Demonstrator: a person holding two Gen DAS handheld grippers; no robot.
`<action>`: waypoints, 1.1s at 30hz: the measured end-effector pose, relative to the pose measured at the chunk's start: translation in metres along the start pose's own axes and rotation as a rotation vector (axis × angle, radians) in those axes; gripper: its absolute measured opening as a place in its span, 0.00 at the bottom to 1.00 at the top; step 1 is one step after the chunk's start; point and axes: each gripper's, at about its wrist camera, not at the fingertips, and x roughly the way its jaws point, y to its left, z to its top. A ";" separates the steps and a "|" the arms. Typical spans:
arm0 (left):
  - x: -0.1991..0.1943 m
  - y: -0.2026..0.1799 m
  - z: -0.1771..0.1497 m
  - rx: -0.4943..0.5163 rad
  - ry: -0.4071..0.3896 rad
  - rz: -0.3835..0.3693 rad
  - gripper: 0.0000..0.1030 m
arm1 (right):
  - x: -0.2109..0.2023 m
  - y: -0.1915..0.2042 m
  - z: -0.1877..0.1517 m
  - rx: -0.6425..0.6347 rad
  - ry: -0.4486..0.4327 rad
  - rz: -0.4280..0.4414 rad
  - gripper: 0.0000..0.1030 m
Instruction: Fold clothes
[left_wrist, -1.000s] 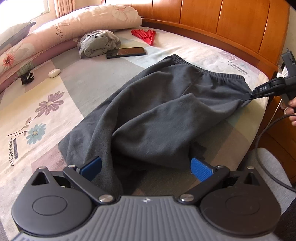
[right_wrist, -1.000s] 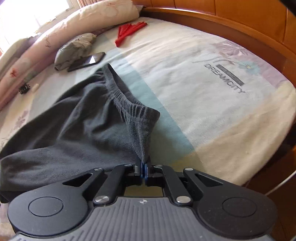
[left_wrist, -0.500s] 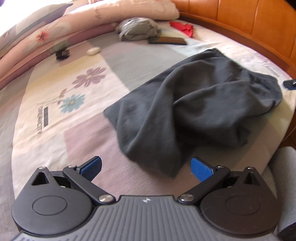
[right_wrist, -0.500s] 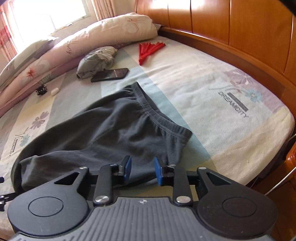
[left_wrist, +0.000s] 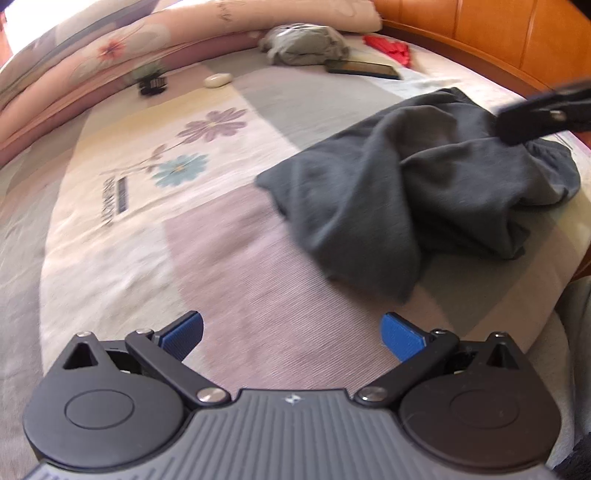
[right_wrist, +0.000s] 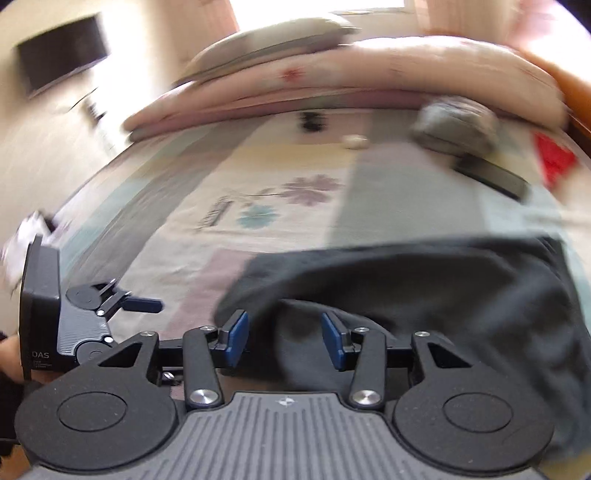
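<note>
Sweatpants motion-blurred, cropped at frame edge

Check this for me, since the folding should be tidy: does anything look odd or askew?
Yes. The dark pants lie in a bunched, crooked heap near the bed's edge, not flat. Neither gripper holds them: left open, right opening above the cloth.

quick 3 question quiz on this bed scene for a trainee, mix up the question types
1. True or false: the left tool is gripping the dark grey trousers.
2. Which lies nearest the phone? A) the red fan B) the flower print C) the left tool
3. Fill in: the trousers lie ____ on the bed, not folded flat.

Key: 1 false, its pads stand wide apart over bare sheet. 2 A. 3 bunched.
</note>
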 end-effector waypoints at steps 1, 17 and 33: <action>-0.001 0.005 -0.003 -0.009 0.002 0.005 0.99 | 0.013 0.012 0.006 -0.049 0.020 0.020 0.53; 0.002 0.045 -0.023 -0.070 0.020 -0.018 0.99 | 0.117 0.071 -0.010 -0.559 0.313 -0.106 0.13; 0.007 0.051 -0.011 -0.082 -0.019 -0.044 0.99 | 0.108 0.044 0.120 -0.321 0.086 -0.077 0.01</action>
